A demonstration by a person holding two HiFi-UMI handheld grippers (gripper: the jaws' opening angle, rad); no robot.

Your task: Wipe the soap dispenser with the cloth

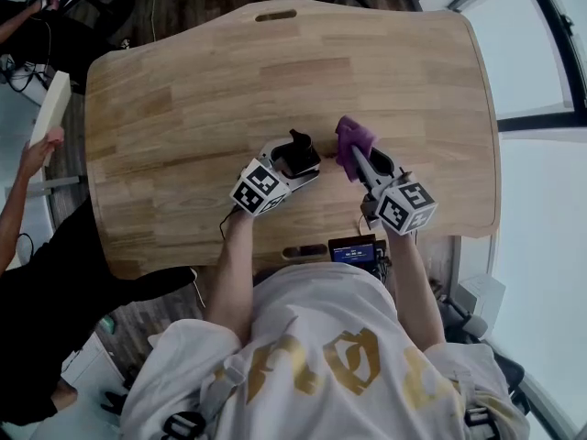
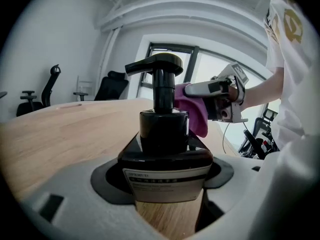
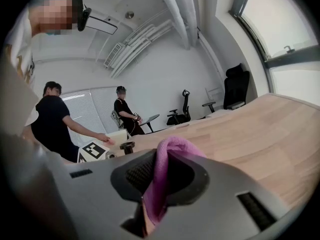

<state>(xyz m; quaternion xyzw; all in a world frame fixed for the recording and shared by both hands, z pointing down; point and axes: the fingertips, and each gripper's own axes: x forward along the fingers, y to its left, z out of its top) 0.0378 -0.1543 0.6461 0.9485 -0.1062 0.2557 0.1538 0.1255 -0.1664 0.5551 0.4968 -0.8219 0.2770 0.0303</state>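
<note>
The left claw (image 1: 293, 161) is shut tight on the soap dispenser (image 2: 162, 149). Its two pale grey sides press on the bottle's wide bottom part. The bottle is dark and shiny, with a white label on the front and a black pump on top. The pump has a thin neck and a flat spout that points to 9 o'clock in the left gripper view. The bottle stands up straight near the middle of the worktop (image 1: 183, 108).

The right claw (image 1: 369, 163) is closed on the cloth (image 3: 162, 176). The cloth is purple, soft and fuzzy, and it is bunched into a fold between the dark ribbed pads. It sits at 3 o'clock from the pump, just beside the neck. I cannot tell if it touches.

The worktop is pale wood with smooth planks and round corners.
</note>
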